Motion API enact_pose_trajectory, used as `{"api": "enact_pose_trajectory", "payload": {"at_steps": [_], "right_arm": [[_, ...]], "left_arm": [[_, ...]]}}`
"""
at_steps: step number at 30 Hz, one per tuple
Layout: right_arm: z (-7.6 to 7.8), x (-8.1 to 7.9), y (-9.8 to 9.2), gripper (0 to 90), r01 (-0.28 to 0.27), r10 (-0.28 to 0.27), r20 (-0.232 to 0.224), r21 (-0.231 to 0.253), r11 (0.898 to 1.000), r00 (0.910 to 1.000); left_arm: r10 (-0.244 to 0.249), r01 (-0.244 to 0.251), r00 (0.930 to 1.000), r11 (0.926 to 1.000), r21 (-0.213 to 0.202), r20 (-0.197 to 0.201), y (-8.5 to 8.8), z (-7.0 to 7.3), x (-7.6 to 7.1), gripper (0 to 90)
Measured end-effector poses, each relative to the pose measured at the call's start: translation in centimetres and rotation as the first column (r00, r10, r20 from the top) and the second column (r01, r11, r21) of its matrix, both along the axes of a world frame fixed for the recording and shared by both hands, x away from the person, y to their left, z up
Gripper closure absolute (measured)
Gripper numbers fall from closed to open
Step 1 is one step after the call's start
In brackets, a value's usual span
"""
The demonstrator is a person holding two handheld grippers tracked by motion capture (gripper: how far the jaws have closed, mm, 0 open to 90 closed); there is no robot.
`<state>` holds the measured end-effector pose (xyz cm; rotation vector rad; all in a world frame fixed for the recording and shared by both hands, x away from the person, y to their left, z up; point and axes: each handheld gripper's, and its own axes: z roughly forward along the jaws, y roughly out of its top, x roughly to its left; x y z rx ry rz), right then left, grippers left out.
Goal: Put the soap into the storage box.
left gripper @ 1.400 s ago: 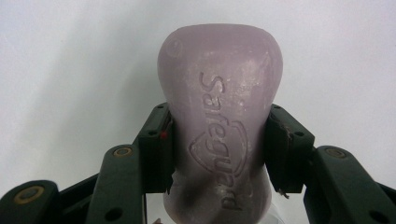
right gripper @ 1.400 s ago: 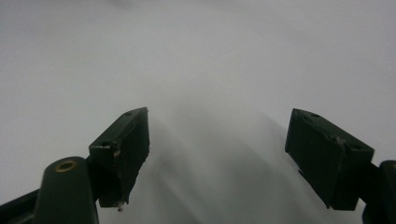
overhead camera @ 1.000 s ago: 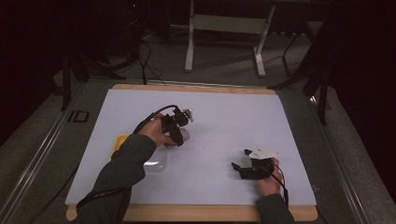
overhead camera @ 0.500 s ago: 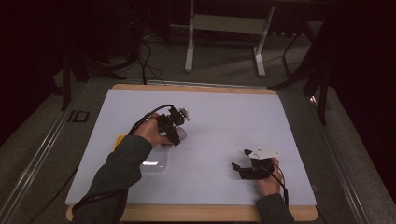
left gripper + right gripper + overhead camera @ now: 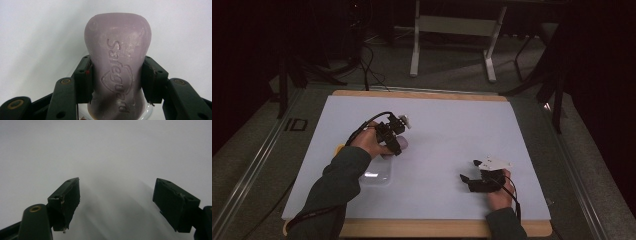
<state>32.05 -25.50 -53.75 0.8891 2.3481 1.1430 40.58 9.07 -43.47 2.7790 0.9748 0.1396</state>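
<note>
- White paper covers the bench [image 5: 452,125], and the room behind it is dark, with metal stand legs on the floor.
- Far on the left I see a small yellow thing [image 5: 340,148] peeking out beside my left sleeve. I cannot tell what it is.
- Next to it lies a clear dish [image 5: 377,176] on the paper, partly under my left arm. It looks empty to me.
- My left gripper [image 5: 116,77] holds the purple soap bar [image 5: 117,50]. Its jaws are clamped tight on the soap's narrow middle, one pad on each side.
- From the high view, the soap bar [image 5: 398,145] is just above the dish and a bit past its far edge.
- I think the step now is carrying the soap. The next move may be to bring it over the dish, lower it gently, then let go.
- On the right, my right gripper [image 5: 116,202] rests on the bare paper, jaws spread wide with nothing between them.
</note>
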Motion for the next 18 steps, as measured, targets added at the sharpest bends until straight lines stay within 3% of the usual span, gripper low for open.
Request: {"api": "enact_pose_trajectory", "payload": {"at_steps": [18], "right_arm": [[0.0, 0.0, 0.0, 21.4, 0.001, -0.001, -0.001, 0.002, 1.000, 1.0000]], "left_arm": [[0.043, -0.042, 0.9988, 0.9990, -0.013, 0.023, 1.2, 0.7, -0.4, 50.0]]}}
